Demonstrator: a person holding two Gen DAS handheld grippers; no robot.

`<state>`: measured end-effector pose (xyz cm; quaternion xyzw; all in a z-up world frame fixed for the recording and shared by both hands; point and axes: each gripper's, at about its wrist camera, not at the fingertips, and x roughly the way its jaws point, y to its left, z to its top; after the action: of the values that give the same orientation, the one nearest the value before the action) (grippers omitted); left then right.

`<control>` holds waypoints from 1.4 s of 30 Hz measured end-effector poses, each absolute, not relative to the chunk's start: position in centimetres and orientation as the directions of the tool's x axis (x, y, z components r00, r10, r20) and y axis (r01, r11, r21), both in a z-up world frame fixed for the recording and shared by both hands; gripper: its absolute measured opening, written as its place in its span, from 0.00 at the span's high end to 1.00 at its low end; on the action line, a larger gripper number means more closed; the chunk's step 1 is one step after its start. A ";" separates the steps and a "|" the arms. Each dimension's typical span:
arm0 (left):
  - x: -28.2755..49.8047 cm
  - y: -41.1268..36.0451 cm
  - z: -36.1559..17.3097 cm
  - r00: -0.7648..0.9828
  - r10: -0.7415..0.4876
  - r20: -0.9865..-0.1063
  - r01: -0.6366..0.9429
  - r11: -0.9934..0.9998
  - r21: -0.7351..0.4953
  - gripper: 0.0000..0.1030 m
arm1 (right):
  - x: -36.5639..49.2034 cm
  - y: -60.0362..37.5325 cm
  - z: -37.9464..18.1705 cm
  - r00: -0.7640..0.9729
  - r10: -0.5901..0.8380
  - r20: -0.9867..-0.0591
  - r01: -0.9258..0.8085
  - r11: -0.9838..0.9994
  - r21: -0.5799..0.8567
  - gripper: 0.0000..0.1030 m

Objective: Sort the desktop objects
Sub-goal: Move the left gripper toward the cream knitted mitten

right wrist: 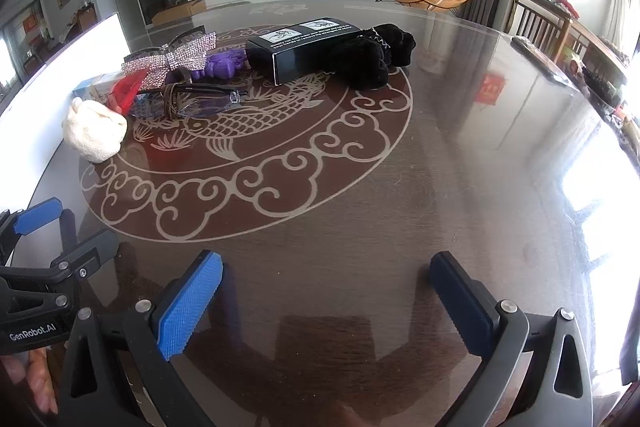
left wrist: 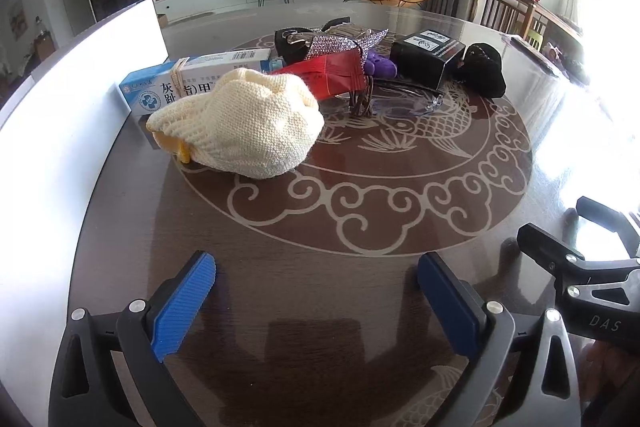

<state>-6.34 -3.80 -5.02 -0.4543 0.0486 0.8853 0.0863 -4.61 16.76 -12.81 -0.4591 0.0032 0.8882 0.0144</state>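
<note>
Both grippers hung low over the near edge of the round table (left wrist: 320,235), side by side, well short of the clutter. My left gripper (left wrist: 316,303) had its blue pads spread wide with only bare tabletop between them. My right gripper (right wrist: 326,303) stood equally wide and empty; part of its black frame showed at the right edge of the left wrist view.

The objects to sort sat bunched on the far left part of the table's fish-and-cloud inlay. Nearest to me was a cream knitted piece (left wrist: 244,123), with something yellow poking out under its near-left edge. Directly behind it lay a blue-and-white medicine box (left wrist: 192,83) on its long side, touching the knit. A red packet (left wrist: 324,75) leaned up just right of the knit, and a rhinestone bow (left wrist: 344,43) rested above it. Behind the packet I could see a small purple toy (left wrist: 380,65). A pair of glasses (right wrist: 200,103) lay on the table in front of the bow, a brown cord looped around them. Right of the toy a black box (left wrist: 426,61) lay on its side, and a black plush item (left wrist: 484,69) pressed against its right end.

A white board (left wrist: 80,75) ran along the table's left edge.
</note>
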 end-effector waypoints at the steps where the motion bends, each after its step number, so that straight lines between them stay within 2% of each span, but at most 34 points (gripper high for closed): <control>1: -6.4 -3.8 -5.0 -0.571 0.109 -0.814 -0.196 -0.981 0.007 0.00 | -4.6 16.8 -12.8 -0.578 0.023 -0.816 -0.028 -1.000 -0.008 0.00; 42: -6.7 -3.8 -5.0 -0.570 0.115 -0.814 -0.200 -0.980 0.002 0.00 | -4.7 16.7 -13.0 -0.579 0.021 -0.815 -0.027 -1.000 -0.007 0.00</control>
<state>-6.72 -3.83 -5.03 -0.4551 0.0468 0.8847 0.0891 -4.75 16.74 -12.96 -0.4586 0.0032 0.8885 0.0137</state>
